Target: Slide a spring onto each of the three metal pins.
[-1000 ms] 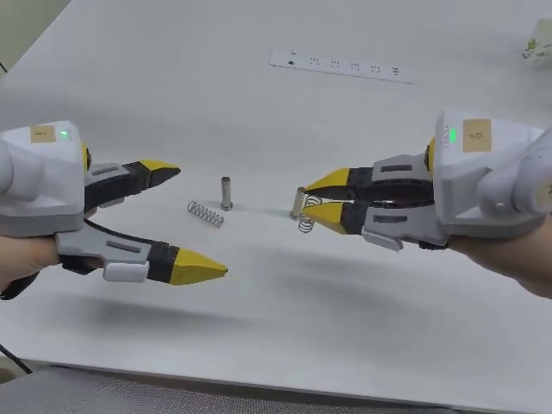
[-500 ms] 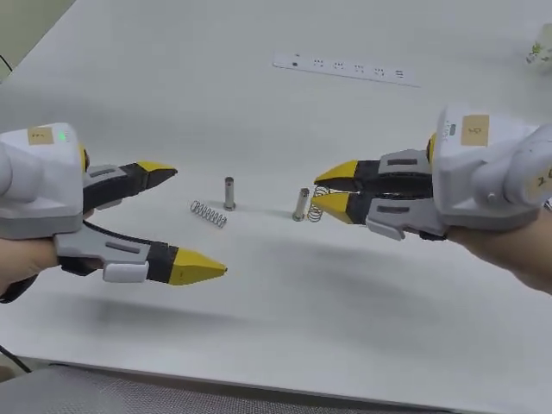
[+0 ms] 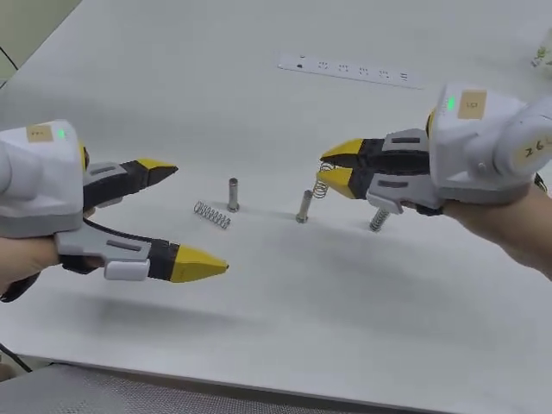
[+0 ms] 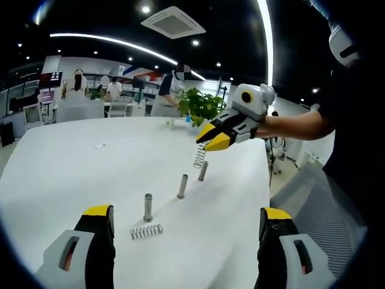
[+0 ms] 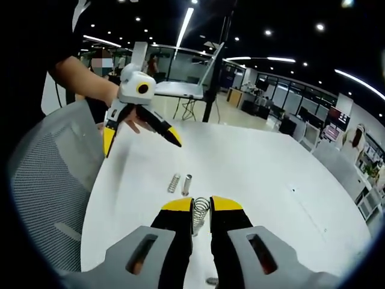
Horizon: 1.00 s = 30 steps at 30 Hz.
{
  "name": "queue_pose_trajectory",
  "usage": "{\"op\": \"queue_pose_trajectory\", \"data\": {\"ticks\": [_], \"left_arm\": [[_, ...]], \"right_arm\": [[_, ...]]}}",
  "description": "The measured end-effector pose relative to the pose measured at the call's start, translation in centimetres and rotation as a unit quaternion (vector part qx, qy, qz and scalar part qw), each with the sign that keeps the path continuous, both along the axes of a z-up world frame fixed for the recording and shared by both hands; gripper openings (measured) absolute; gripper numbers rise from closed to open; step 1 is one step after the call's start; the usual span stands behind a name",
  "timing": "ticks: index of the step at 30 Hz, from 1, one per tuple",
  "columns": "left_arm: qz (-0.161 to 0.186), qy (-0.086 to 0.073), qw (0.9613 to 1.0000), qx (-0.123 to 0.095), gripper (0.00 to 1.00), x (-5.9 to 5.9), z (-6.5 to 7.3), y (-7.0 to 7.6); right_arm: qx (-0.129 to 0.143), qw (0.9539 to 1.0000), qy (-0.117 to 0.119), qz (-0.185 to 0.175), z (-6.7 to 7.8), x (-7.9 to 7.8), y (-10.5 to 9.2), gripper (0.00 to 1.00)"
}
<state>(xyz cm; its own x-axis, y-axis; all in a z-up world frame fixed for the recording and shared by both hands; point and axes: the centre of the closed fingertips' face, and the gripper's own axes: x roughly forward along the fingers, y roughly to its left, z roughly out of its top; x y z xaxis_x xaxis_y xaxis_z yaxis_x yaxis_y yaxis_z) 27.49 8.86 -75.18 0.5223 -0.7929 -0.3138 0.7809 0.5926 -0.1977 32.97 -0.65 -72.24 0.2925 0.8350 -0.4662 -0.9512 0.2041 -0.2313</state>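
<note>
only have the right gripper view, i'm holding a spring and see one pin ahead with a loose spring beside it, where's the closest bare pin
observer: a second bare pin stands upright just below and left of the held spring in the head view, closer to your gripper than that one.
operator: and the third pin
observer: the third pin sits under the body of the right gripper and looks to have a spring on it.
operator: is my spring touching the table
observer: no, the left gripper view shows it hanging from the fingers, clear of the table.
</note>
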Motion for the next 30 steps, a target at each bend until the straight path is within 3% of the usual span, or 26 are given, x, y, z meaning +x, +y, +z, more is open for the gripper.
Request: {"op": "queue_pose_trajectory", "data": {"ticks": [13, 30], "left_arm": [[0.006, 0.003, 1.0, 0.003, 0.98, -0.1, -0.2, 0.5], [0.016, 0.009, 0.9998, 0.007, 0.98, 0.0, -0.7, 1.4]], "right_arm": [[0.005, 0.9996, 0.014, -0.025, -0.7, 1.3, -0.3, 0.07], [-0.003, 0.9994, 0.023, -0.027, -1.8, 1.4, 0.4, 0.07]]}}
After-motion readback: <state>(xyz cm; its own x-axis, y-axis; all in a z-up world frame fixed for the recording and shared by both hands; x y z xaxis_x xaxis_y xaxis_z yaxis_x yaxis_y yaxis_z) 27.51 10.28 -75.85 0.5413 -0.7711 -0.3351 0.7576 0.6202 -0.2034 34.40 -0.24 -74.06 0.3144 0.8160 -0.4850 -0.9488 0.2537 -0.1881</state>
